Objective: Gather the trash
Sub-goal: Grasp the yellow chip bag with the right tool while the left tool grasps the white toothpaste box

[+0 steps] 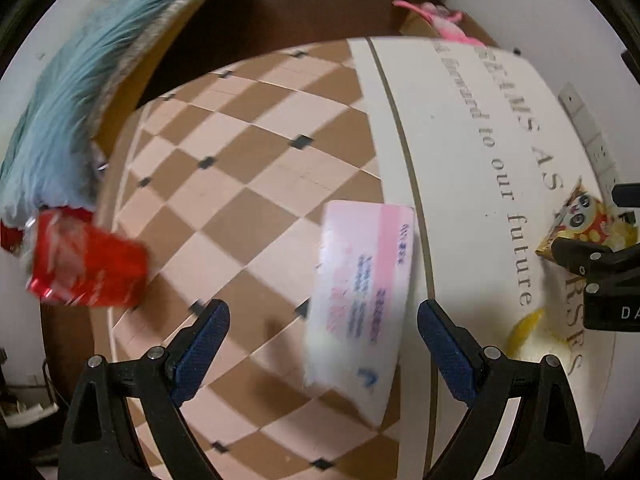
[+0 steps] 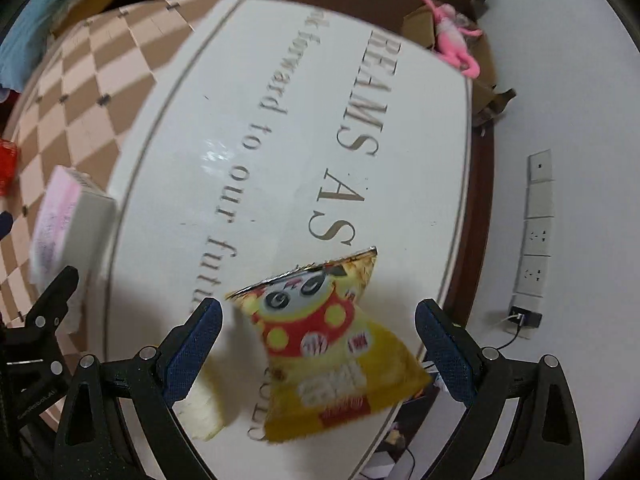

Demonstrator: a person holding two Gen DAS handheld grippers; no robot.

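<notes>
A yellow snack bag (image 2: 332, 344) printed with a cartoon panda lies on the white lettered part of the bench (image 2: 280, 92), near its edge, and sits between the spread fingers of the right hand-held gripper (image 2: 318, 344), whose blue pads (image 2: 196, 344) stand well apart on either side without touching it. Just left of the bag lies a pale, yellowish scrap that looks like banana peel (image 2: 208, 412). In the left wrist view, a pink and white carton (image 1: 360, 300) lies flat where the checkered brown and cream cloth (image 1: 240, 184) meets the white lettered surface; it lies between the fingers of the left hand-held gripper (image 1: 322, 344), which is likewise released, jaws wide and touching nothing. Further left on the checkered cloth, a crushed red drink can (image 1: 84, 260) lies on its side near the bench's edge. A light blue furry cloth (image 1: 80, 92) sits beyond the bench on the left. At the far end a pink plush toy (image 2: 452, 36) hangs over a cardboard box (image 2: 420, 24). On the white wall at the right is a row of wall sockets (image 2: 538, 224).
</notes>
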